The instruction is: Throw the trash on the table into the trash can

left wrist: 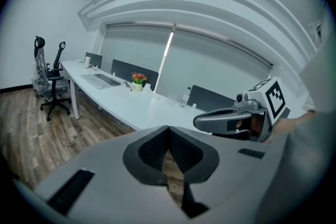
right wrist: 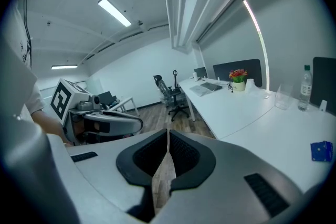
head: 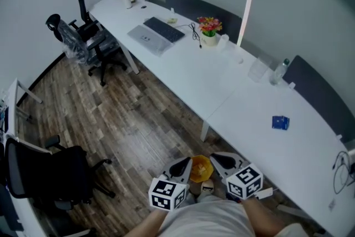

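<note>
A small blue crumpled packet (head: 280,122) lies on the white table (head: 244,114) toward its right end; it also shows at the edge of the right gripper view as the blue packet (right wrist: 321,150). On the floor by the person's feet sits a round orange-yellow container (head: 201,168), apparently the trash can. My left gripper (head: 180,166) and right gripper (head: 222,162) hover on either side of it, low in the head view and away from the table. The left gripper's (left wrist: 169,131) jaws meet at the tips with nothing in them. The right gripper's (right wrist: 168,134) jaws are likewise closed and empty.
On the table stand a flower pot (head: 209,28), a laptop with keyboard (head: 158,33), a clear cup (head: 258,70) and a water bottle (head: 280,70). Office chairs stand at the far left (head: 83,41) and the near left (head: 50,175). Wood floor (head: 138,119) lies between.
</note>
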